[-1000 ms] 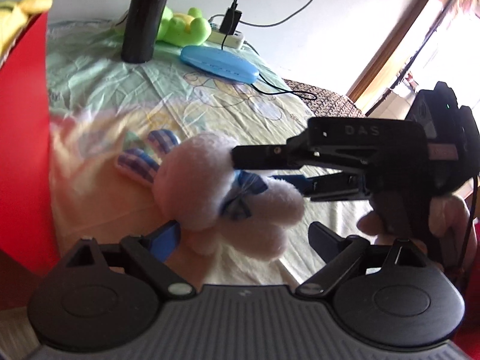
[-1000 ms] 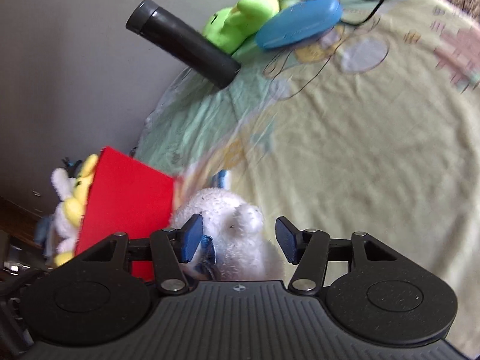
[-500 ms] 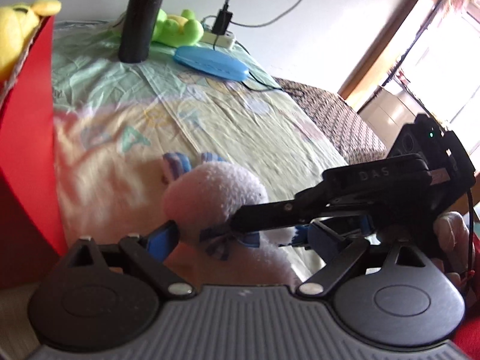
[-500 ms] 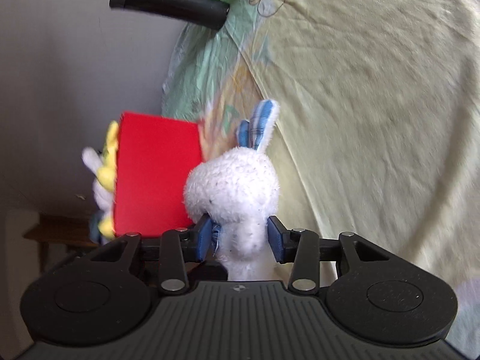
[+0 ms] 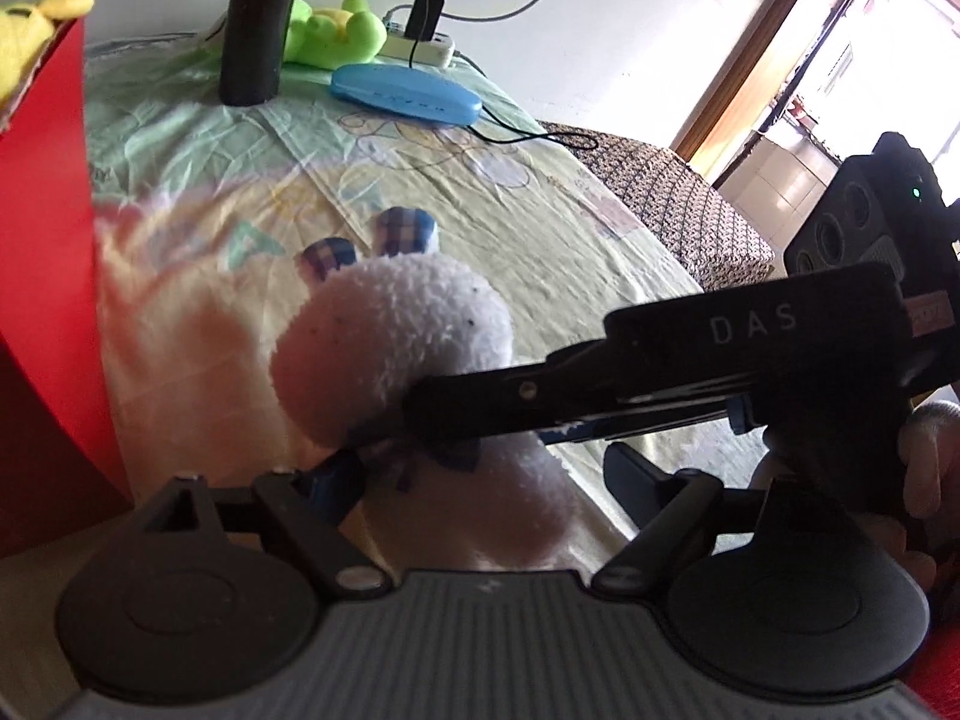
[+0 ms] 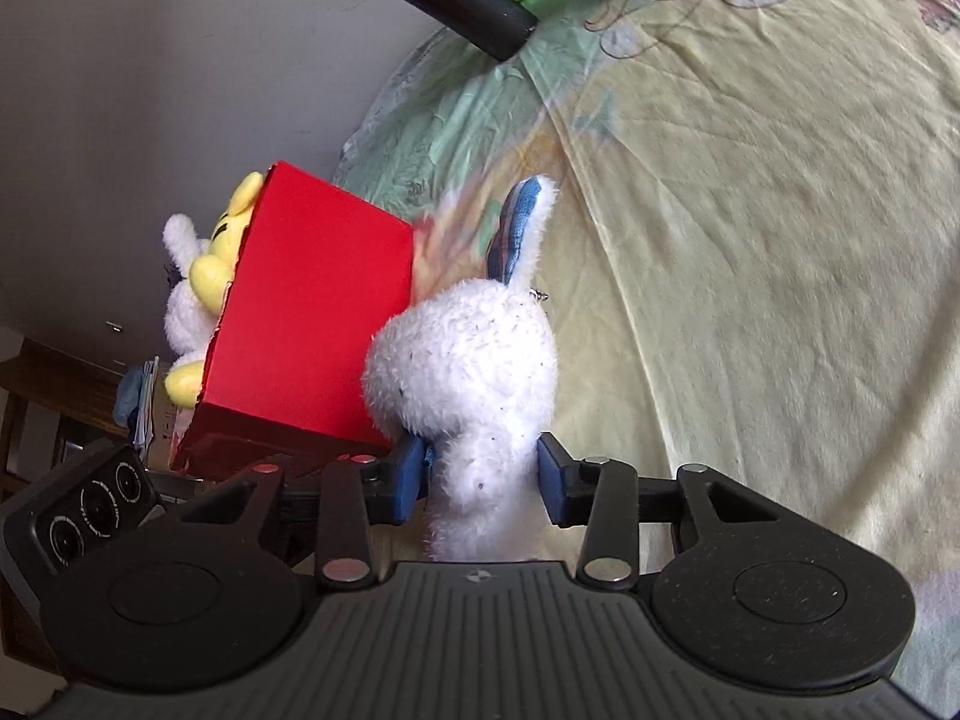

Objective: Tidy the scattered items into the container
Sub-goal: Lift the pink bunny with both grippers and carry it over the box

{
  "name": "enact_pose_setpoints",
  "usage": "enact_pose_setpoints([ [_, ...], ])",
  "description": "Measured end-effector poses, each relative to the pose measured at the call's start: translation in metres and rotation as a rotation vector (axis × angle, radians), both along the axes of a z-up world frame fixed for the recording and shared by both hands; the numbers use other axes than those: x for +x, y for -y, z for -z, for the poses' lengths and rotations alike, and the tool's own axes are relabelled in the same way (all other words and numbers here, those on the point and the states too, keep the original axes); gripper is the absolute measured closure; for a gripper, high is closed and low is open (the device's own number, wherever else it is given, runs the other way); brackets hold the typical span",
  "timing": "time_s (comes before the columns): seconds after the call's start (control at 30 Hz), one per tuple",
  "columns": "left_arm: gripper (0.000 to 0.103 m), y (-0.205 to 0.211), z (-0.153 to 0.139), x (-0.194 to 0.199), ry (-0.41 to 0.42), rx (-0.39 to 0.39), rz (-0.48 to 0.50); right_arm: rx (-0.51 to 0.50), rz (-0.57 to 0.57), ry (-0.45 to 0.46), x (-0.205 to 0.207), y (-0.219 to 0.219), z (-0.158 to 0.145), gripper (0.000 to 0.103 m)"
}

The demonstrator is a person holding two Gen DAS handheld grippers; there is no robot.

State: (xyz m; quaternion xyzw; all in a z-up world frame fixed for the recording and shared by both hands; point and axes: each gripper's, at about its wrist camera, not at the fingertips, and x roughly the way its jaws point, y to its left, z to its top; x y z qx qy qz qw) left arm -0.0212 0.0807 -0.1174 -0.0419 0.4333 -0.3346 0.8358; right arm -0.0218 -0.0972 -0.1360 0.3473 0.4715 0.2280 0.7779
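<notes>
Yellow bedsheet (image 6: pixel 780 240), one white rabbit (image 6: pixel 468 360) in right tongs (image 6: pixel 480 480), left tongs (image 5: pixel 480 480) wide, one red box (image 6: pixel 312 312)

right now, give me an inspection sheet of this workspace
surface: bed sheet, yellow and green, wrinkled
job's things: white bunny held beside red box; yellow plush and another white plush already in the box
clutter: green plush, blue case, black cylinder
grippers: right hand-held gripper shut on bunny's neck; left hand-held gripper open, bunny between its jaws
cables: power strip, black cable across sheet
surroundings: white wall, bright doorway
</notes>
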Motion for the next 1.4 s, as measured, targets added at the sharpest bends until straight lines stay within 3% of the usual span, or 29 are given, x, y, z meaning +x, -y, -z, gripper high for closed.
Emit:
enact_pose_setpoints([
  [0.23,0.019,-0.009,-0.038,-0.015,0.121,-0.012,-0.035,-0.080,-0.037,0.226,-0.018,-0.016,-0.040,0.061],
  [0.4,0.019,-0.029,-0.062,-0.019,0.158,-0.069,-0.089,-0.035,-0.028,0.333,-0.025,-0.026,-0.055,0.060],
  [0.67,0.019,-0.057,-0.091,-0.026,0.265,-0.075,-0.060,0.031,0.023,0.411,-0.030,-0.046,-0.071,0.060],
  [0.9,0.017,-0.119,-0.124,-0.035,0.388,-0.068,-0.046,0.100,0.059,0.501,-0.035,-0.095,-0.100,0.060],
  [1.2,0.016,-0.217,-0.122,-0.027,0.386,-0.054,-0.127,0.096,0.006,0.510,-0.014,-0.190,-0.102,0.060],
  [1.4,0.016,-0.261,-0.115,-0.016,0.351,-0.023,-0.149,0.111,0.014,0.487,-0.002,-0.238,-0.094,0.059],
])
